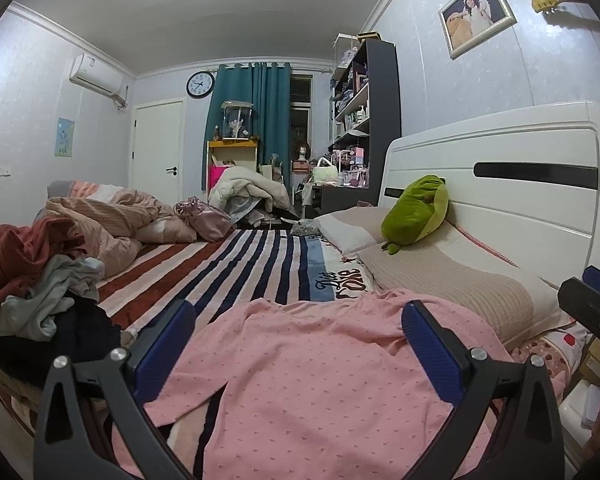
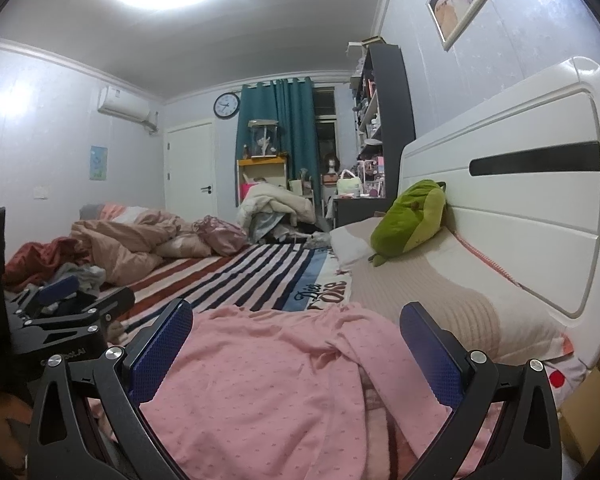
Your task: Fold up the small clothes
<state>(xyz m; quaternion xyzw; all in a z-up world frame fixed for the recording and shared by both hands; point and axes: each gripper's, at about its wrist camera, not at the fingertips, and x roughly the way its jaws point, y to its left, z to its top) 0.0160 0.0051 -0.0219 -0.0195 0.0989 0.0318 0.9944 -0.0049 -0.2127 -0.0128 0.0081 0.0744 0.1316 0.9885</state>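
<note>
So the pink top (image 1: 312,364) is lying spread out on the near edge of the striped blanket (image 1: 236,268), and both claws are hovering right over it, pointing toward the far end of the bed. The left gripper (image 1: 300,344) is sitting spread wide and gripping nothing, with the top's body running away from it toward the neckline. The right gripper (image 2: 296,344) is also gaping and holding nothing, but it's looking at the rumpled right side, where a sleeve seems to be flopping over near the pillow (image 2: 420,284). My guess is the right one is closer to that messy bit, so it'd go first. The pile of other clothes (image 1: 40,280) is waiting off to the left.
</note>
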